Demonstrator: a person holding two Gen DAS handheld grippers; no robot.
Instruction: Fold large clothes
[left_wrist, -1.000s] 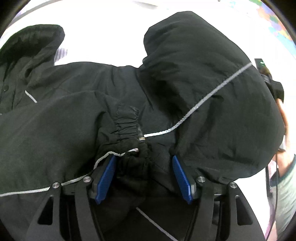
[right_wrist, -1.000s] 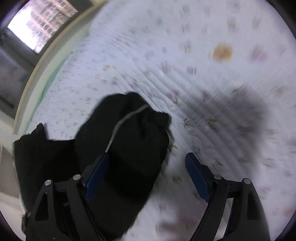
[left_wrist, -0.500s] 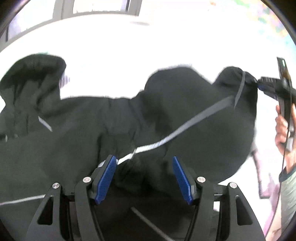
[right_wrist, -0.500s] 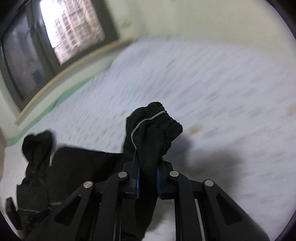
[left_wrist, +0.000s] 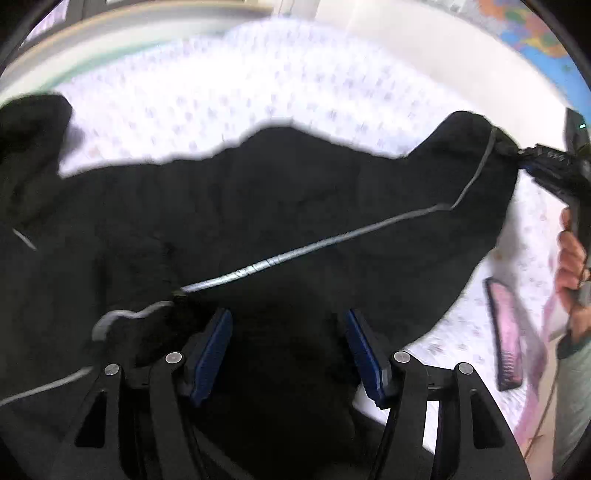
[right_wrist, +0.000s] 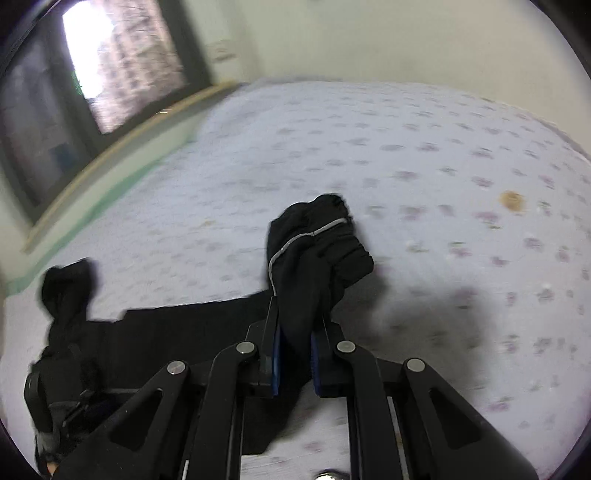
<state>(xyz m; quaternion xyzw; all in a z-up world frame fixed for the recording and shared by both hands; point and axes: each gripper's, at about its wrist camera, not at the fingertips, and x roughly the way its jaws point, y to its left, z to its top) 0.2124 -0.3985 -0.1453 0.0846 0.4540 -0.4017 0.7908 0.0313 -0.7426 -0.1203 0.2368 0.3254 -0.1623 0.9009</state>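
Early in the fold: black jacket (left_wrist: 258, 206) still sprawled unfolded across the bed (right_wrist: 424, 155), one sleeve cuff (right_wrist: 325, 240) lifted clear, pinched in the closed right tongs (right_wrist: 293, 354), left tongs (left_wrist: 288, 350) gaping open, empty, over the jacket body near the bed's front edge; every fold apparently still to come.

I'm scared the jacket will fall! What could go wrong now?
1. The right gripper pinches only the bunched cuff of the black jacket; a hard pull might slip it free.
2. The left gripper is open over the jacket, so nothing anchors that side and the whole jacket could drag across the bed.
3. A dark flat object, maybe a phone, lies near the sleeve and could get swept along.
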